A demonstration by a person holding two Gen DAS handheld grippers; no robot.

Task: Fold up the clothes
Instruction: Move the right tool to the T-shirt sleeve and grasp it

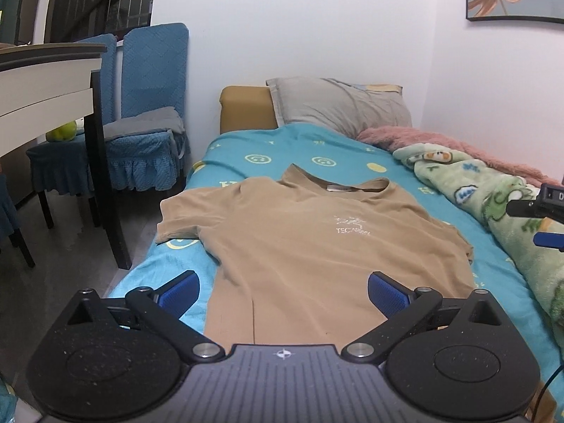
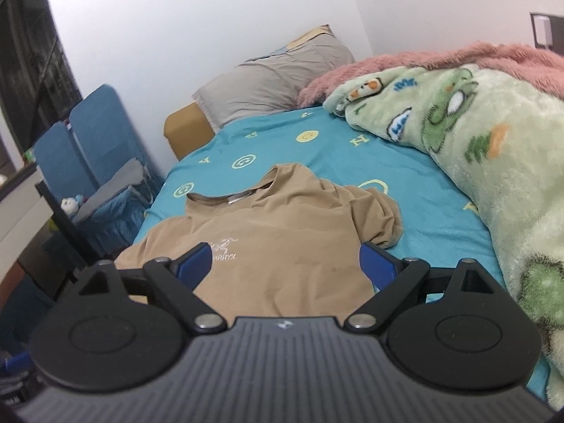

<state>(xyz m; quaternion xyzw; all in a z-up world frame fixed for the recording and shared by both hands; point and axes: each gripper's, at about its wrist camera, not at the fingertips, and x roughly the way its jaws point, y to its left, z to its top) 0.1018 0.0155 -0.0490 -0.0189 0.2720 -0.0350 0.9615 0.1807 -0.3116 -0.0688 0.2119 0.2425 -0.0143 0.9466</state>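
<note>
Left wrist view: my left gripper (image 1: 282, 294) sits low at the foot of the bed, level and pointing up its length, both blue pads (image 1: 178, 296) spread wide and holding nothing. Between and beyond them lies the tan T-shirt (image 1: 299, 232), front up and mostly flat on the teal bed sheet (image 1: 268, 148), collar toward the far end, one sleeve spread toward the bed's edge. At the frame's right edge I see part of my right gripper (image 1: 539, 218). Farther off are a grey pillow (image 1: 338, 105), a green cartoon blanket (image 1: 493, 197) and two blue-covered chairs (image 1: 148, 105).

Right wrist view: my right gripper (image 2: 285, 268) hovers tilted over the shirt's lower half, released and wide apart. The shirt's sleeve nearest the blanket lies bunched.
</note>
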